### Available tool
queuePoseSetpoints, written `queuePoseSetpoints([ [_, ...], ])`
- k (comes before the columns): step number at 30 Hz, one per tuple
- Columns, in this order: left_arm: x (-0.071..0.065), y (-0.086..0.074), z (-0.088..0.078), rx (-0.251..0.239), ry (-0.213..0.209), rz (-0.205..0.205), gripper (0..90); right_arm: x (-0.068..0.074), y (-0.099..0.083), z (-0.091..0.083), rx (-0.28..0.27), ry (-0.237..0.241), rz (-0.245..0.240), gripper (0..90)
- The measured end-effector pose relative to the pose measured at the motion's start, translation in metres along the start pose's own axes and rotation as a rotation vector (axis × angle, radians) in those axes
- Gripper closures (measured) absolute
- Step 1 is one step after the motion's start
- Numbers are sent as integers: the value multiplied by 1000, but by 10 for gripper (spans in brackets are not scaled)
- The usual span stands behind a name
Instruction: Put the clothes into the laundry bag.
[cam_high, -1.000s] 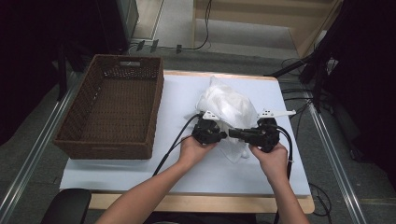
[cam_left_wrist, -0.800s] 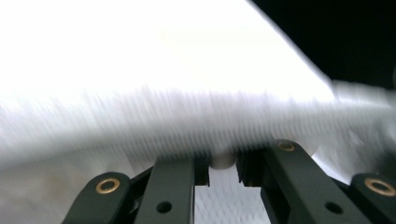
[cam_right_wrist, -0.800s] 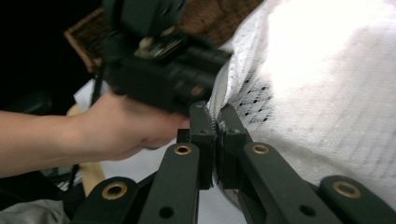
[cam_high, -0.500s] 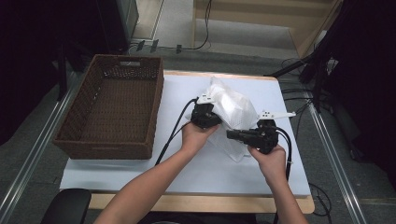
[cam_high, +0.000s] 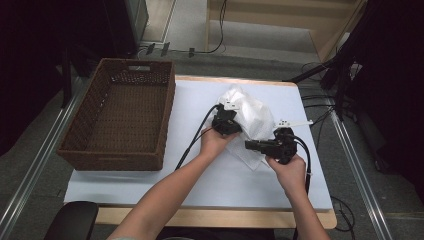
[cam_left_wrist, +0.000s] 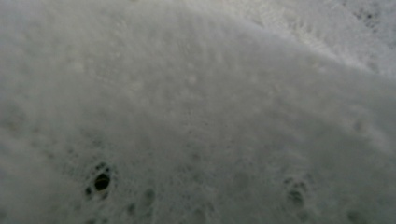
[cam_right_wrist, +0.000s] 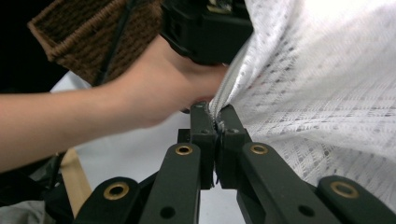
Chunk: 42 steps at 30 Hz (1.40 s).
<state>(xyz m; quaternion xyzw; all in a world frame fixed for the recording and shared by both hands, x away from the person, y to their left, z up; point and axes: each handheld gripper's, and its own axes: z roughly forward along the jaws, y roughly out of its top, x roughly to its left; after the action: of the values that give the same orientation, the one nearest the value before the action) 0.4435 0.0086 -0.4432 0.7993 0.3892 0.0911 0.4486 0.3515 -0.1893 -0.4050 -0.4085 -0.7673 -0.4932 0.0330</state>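
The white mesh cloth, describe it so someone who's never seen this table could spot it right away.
On the white-covered table, look right of the brown wicker basket. The white mesh cloth lies bunched there, between the left gripper and the right gripper, which pinches its edge. It is the only soft, crumpled thing, finely netted and see-through.

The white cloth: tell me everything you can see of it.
The white cloth is thin, open-weave mesh fabric, crumpled in a raised heap on the white table cover, right of the wicker basket. The right gripper has its jaws shut on a gathered edge; the left gripper is pushed against the heap, its camera pressed close to the weave.
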Motion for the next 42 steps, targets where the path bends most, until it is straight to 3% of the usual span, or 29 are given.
queuePoseSetpoints([
  [2,-1,2,-9,15,-51,-10,700,-1,-1,0,-5,-1,4,896],
  [5,-3,1,-24,36,-73,20,637,-2,-1,-1,-8,-5,1,896],
  [10,1,-6,-49,36,-116,0,561,-2,-1,-2,-16,-17,-4,894],
  [14,-3,-15,-68,18,-123,40,542,-1,-1,-2,-16,-27,-5,894],
  [18,-3,-22,-78,42,-60,103,465,-2,0,-3,-22,-31,-7,894],
  [22,6,-27,-72,69,-3,75,460,-1,1,-3,-22,-29,-5,894],
  [25,13,-27,-65,59,-9,33,474,-1,1,-3,-25,-23,-7,893],
  [27,16,-25,-58,61,-31,-2,549,-1,1,-2,-27,-23,-6,893],
  [31,17,-20,-45,72,-25,-44,741,-1,2,-2,-22,-20,-6,893],
  [32,17,-19,-42,76,-31,-48,819,-1,2,-1,-22,-19,-6,893],
  [34,14,-14,-39,69,-54,-48,868,-1,3,-1,-25,-18,-6,893],
  [38,2,-1,-36,18,-46,2,877,0,4,-3,-43,-13,-4,893],
  [42,-1,6,-23,6,-47,-8,875,0,5,-3,-40,-3,-2,893],
])
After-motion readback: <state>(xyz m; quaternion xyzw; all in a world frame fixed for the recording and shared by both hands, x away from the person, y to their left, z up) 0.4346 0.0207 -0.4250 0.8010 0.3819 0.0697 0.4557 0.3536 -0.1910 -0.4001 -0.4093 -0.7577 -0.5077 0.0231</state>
